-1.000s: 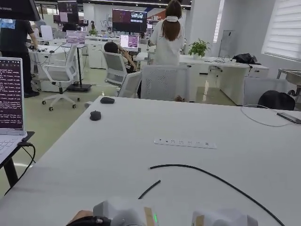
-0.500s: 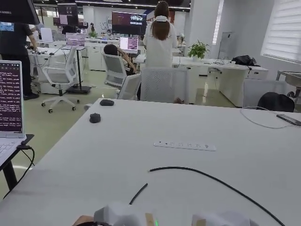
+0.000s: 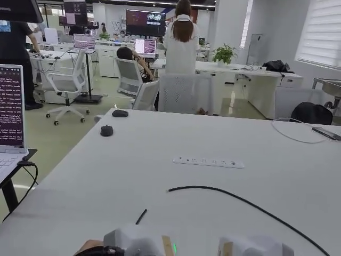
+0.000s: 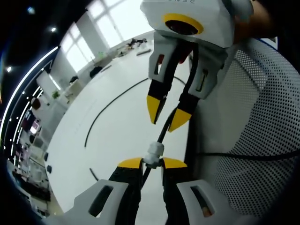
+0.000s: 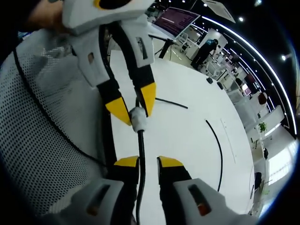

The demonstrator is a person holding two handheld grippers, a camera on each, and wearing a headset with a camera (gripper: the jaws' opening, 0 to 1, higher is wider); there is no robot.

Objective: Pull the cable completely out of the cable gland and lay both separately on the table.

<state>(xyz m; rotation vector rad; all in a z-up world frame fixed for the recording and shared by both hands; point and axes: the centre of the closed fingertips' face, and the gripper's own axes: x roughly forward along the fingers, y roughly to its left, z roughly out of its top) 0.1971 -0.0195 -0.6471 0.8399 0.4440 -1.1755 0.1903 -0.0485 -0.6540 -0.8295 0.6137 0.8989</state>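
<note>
Left gripper view: left gripper (image 4: 151,162) clamps cable gland (image 4: 153,153); right gripper (image 4: 167,115) straddles cable (image 4: 161,133), jaws narrow, grip unclear.

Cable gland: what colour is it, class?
White; the cable gland shows best in the right gripper view.

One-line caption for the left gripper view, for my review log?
Left gripper pinches the white cable gland; the black cable runs on between the jaws of the right gripper.

left tongs (image 4: 151,163) and right tongs (image 5: 142,161) look the same tbh: white plastic shells, black jaw arms, yellow tips.
</note>
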